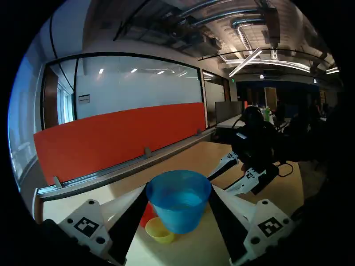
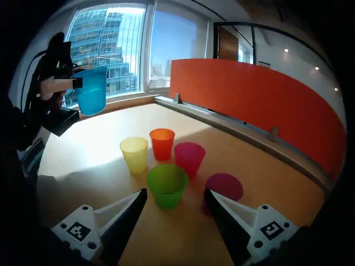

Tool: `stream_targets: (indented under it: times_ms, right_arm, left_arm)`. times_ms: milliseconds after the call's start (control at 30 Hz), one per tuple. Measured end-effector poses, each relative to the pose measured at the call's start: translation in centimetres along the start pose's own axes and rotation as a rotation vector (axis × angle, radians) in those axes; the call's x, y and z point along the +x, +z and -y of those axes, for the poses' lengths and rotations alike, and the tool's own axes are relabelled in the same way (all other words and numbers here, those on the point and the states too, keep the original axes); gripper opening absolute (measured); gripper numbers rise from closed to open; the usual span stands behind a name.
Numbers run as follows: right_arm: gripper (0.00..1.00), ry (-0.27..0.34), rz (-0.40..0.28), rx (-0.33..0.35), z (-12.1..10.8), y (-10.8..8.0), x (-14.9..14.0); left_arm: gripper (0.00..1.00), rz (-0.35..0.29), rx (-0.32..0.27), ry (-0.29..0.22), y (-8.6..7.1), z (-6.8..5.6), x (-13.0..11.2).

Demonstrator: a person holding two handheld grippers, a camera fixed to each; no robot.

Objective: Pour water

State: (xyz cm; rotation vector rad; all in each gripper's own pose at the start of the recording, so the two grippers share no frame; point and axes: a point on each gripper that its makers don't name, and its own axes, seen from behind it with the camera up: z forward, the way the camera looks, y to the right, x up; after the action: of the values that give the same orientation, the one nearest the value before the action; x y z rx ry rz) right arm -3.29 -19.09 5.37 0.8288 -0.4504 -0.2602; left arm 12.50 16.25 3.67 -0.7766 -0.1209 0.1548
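My left gripper (image 1: 179,190) is shut on a blue cup (image 1: 179,201) that holds water and stays upright, lifted above the table. Below it sit a yellow cup (image 1: 159,229) and, partly hidden, an orange cup (image 1: 146,215). In the right gripper view the same blue cup (image 2: 91,91) hangs high at the left in the left gripper (image 2: 82,84). My right gripper (image 2: 174,191) is open, low over the table, with a green cup (image 2: 167,184) just beyond its fingertips. The right gripper (image 1: 217,185) also appears past the blue cup in the left gripper view.
Around the green cup on the wooden table (image 2: 248,146) stand a yellow cup (image 2: 134,153), an orange cup (image 2: 162,142), a pink cup (image 2: 189,157) and a purple cup (image 2: 224,186). An orange divider panel (image 2: 266,102) runs along the table's far edge.
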Motion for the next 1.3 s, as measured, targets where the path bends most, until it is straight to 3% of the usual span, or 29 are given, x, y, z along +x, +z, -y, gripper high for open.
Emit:
stream_targets:
  times_ms: [1300]
  right_arm:
    - [0.99, 0.012, 0.106, 0.05, 1.4, 7.0, -2.2]
  left_arm:
    - [0.89, 0.0, 0.031, 0.003, -1.0, 1.5, -0.1]
